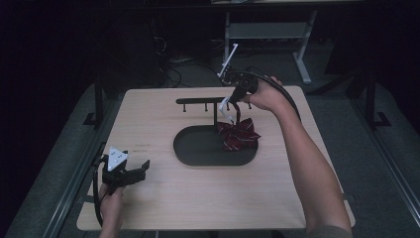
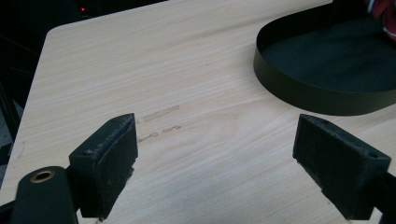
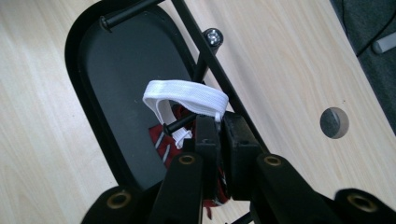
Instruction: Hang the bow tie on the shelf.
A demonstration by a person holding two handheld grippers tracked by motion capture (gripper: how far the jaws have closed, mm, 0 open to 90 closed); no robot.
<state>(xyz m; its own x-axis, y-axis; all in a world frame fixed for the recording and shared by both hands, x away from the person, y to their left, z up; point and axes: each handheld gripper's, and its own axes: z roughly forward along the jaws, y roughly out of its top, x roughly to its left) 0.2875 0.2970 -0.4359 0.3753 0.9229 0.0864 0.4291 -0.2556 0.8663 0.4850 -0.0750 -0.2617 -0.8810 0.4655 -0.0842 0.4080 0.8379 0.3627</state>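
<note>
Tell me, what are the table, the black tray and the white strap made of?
The table looks like pale wood or wood-look laminate: grain lines show. The black tray seems thin matte metal, maybe plastic: a smooth, dull wall. The white strap looks like woven elastic fabric: ribbed, bending softly.

i'm in a dim lab: my pale wood desk [image 1: 198, 198], cables [image 1: 168, 69] on grey floor [image 1: 356, 148], metal frame [image 1: 297, 49] behind.

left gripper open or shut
Open: the left gripper has its fingers spread wide, bare table between them.
</note>
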